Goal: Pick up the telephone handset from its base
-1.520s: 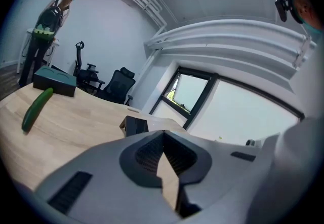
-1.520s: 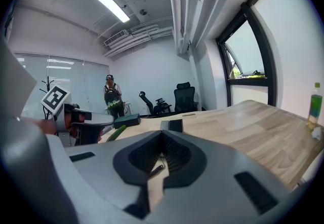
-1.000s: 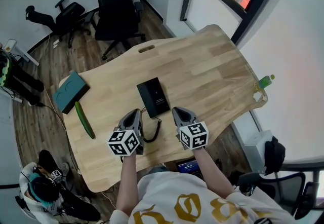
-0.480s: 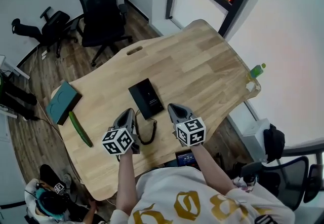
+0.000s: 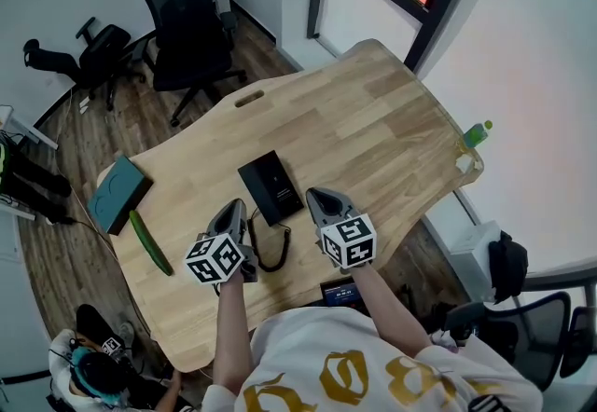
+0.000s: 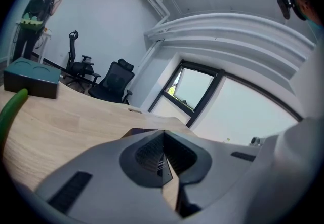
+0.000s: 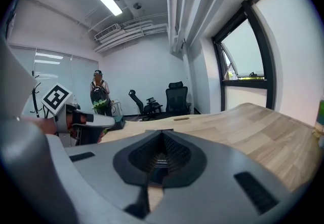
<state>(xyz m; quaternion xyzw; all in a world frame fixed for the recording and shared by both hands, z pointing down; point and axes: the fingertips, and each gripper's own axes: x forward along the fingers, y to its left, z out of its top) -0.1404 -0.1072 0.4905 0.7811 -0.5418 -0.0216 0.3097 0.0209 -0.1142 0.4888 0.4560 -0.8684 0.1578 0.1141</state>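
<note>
No word or number can be read for certain. At six o'clock in the head view, the white shirt (image 5: pixel 308 354) carries large gold ornamental characters that cannot be read, and the telephone (image 5: pixel 271 186) on the counter (image 5: pixel 373 121) shows pale print too small to read. The cubes (image 5: pixel 215 259) on the left tool (image 5: pixel 233 210) and right tool (image 5: pixel 319 198) bear only black-and-white square marker patterns.

Black telephone (image 5: pixel 271 186) lies flat on table (image 5: pixel 373 121), cord (image 5: pixel 273 253) seemingly coiled.
</note>
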